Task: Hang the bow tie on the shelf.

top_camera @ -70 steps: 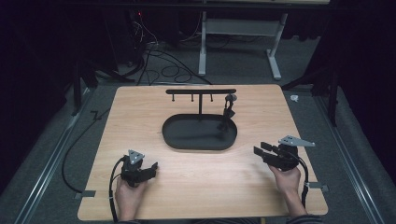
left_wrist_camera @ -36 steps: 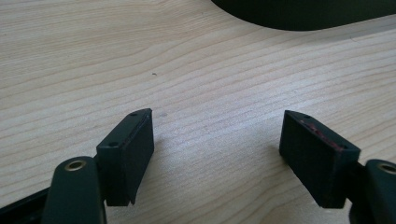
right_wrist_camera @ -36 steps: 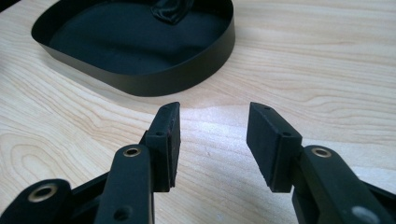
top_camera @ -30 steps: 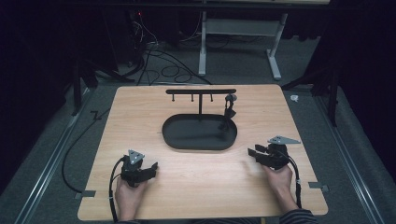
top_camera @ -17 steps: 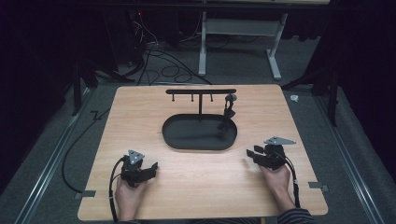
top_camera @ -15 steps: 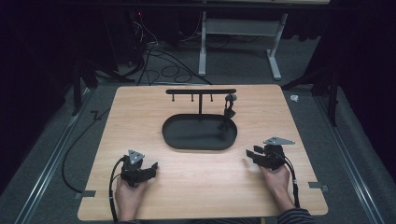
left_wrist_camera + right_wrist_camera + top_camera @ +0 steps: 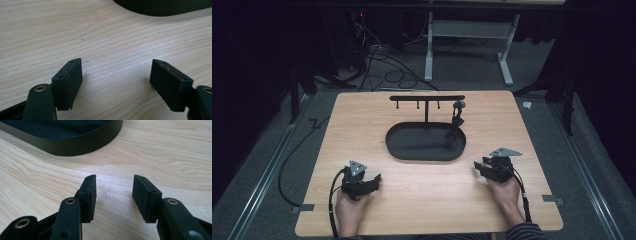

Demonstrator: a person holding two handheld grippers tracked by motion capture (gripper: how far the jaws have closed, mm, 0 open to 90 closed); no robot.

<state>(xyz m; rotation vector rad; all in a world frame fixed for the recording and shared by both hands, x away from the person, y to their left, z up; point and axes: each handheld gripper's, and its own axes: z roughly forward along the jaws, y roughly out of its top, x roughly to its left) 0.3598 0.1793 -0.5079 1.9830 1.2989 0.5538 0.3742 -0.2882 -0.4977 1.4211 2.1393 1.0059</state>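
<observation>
Wooden bench w/ black oval tray at centre. T-shaped black stand rising from tray's far side; three small pegs under crossbar. Small dark item hung at crossbar's right end, dangling to tray's right rim; identity unclear. Left tongs near bench's front-left, held in left hand, resting low on the wood; released, jaws wide apart, nothing between (left gripper view: bare wood grain, tray edge at top). Right tongs front-right, in right hand, aimed toward tray; also released, gap narrower, empty. Tray wall close ahead in right gripper view. Cables trailing back from both.
</observation>
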